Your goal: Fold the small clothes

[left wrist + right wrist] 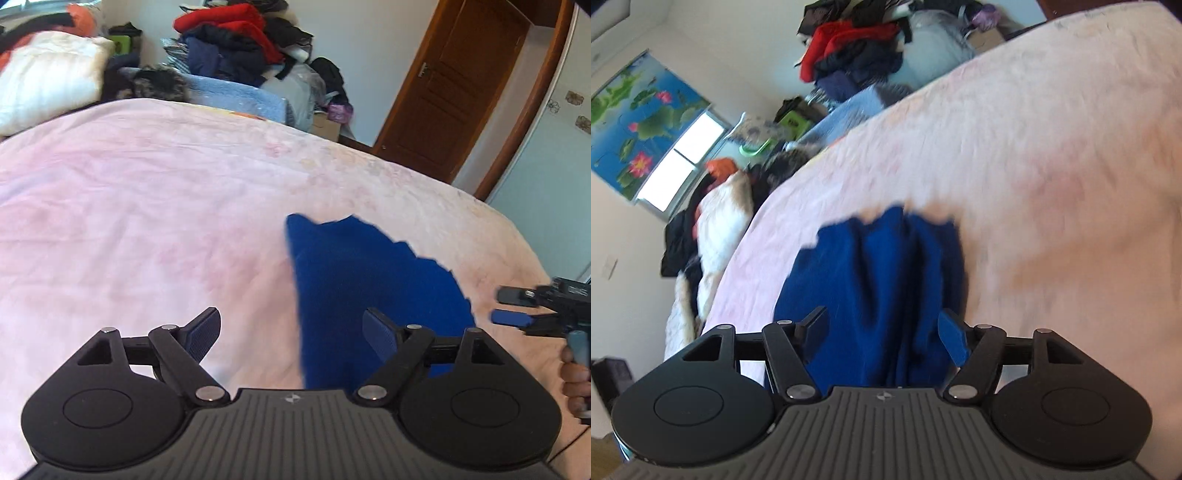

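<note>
blurred blue garment on pink bedspread, near edge hidden behind both spread, empty grippers

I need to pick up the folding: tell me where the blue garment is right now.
The blue garment lies on the pink bedspread near the bed's front edge, between the open left gripper and open right gripper.
</note>
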Available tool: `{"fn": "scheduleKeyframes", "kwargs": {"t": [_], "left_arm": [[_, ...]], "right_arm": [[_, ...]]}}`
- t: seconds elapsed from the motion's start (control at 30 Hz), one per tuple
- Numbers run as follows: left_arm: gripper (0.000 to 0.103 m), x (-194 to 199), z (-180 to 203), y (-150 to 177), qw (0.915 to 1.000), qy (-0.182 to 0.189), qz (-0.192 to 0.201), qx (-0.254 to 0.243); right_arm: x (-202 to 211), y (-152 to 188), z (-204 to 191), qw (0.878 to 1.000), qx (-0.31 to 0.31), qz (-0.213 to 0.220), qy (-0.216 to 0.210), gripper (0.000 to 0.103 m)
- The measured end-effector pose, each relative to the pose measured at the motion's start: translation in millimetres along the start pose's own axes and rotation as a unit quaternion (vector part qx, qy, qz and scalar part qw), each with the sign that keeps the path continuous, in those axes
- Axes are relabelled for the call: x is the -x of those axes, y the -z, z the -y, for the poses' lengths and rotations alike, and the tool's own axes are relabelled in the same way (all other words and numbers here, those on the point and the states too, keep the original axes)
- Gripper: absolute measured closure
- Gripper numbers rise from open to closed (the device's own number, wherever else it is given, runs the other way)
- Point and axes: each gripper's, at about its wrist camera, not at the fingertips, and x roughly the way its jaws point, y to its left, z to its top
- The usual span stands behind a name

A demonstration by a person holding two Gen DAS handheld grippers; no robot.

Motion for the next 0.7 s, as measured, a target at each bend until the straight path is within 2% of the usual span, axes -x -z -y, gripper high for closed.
{"fn": "scheduleKeyframes", "kwargs": {"t": [0.03, 0.13, 0.23, 0.27, 0.3, 0.33, 0.37, 0.43, 0.5, 0.57, 0.6, 0.63, 0.67, 0.7], "left_arm": [[0.019, -16, 2, -6, 1.0000, -0.002, -0.006, 0.001], [0.019, -60, 10, -11, 0.9982, -0.047, -0.036, -0.005], [0.019, -72, 13, -6, 0.9986, -0.034, -0.037, -0.016], [0.019, -77, 18, -4, 0.9985, -0.035, -0.032, -0.028], [0.019, -81, 23, -3, 0.9979, -0.039, -0.029, -0.042], [0.019, -83, 26, -1, 0.9968, -0.049, -0.029, -0.056], [0.020, -84, 29, 0, 0.9958, -0.058, -0.030, -0.064], [0.038, -82, 32, 2, 0.9963, -0.043, -0.031, -0.068], [0.038, -84, 36, 7, 0.9956, -0.050, -0.032, -0.072], [0.038, -87, 39, 13, 0.9949, -0.057, -0.022, -0.080], [0.037, -88, 39, 13, 0.9949, -0.058, -0.019, -0.080], [0.037, -87, 39, 13, 0.9949, -0.057, -0.019, -0.080], [0.037, -86, 39, 13, 0.9947, -0.057, -0.019, -0.084], [0.037, -86, 38, 13, 0.9944, -0.056, -0.019, -0.088]], "right_arm": [[-13, -12, 3, 1.000, -0.003, -0.001, 0.010, 0.036], [-58, -36, 10, 0.997, -0.010, -0.015, 0.069, 0.035], [-90, -40, 3, 0.997, 0.009, -0.034, 0.072, 0.034], [-95, -37, -4, 0.997, 0.027, -0.038, 0.058, 0.049], [-100, -33, -11, 0.997, 0.046, -0.045, 0.044, 0.072], [-105, -32, -15, 0.996, 0.052, -0.059, 0.046, 0.081], [-106, -31, -17, 0.995, 0.064, -0.055, 0.049, 0.082], [-91, -30, -17, 0.996, 0.071, -0.031, 0.038, 0.082], [-74, -28, 0, 1.000, 0.026, -0.002, 0.007, 0.083], [-82, -19, 26, 1.000, -0.017, -0.012, 0.009, 0.085], [-83, -14, 31, 1.000, -0.023, 0.006, -0.004, 0.084], [-82, -14, 33, 0.999, -0.036, 0.011, -0.007, 0.080], [-79, -15, 32, 0.999, -0.046, 0.015, -0.005, 0.071], [-75, -17, 29, 0.999, -0.044, 0.023, 0.004, 0.068]]}}
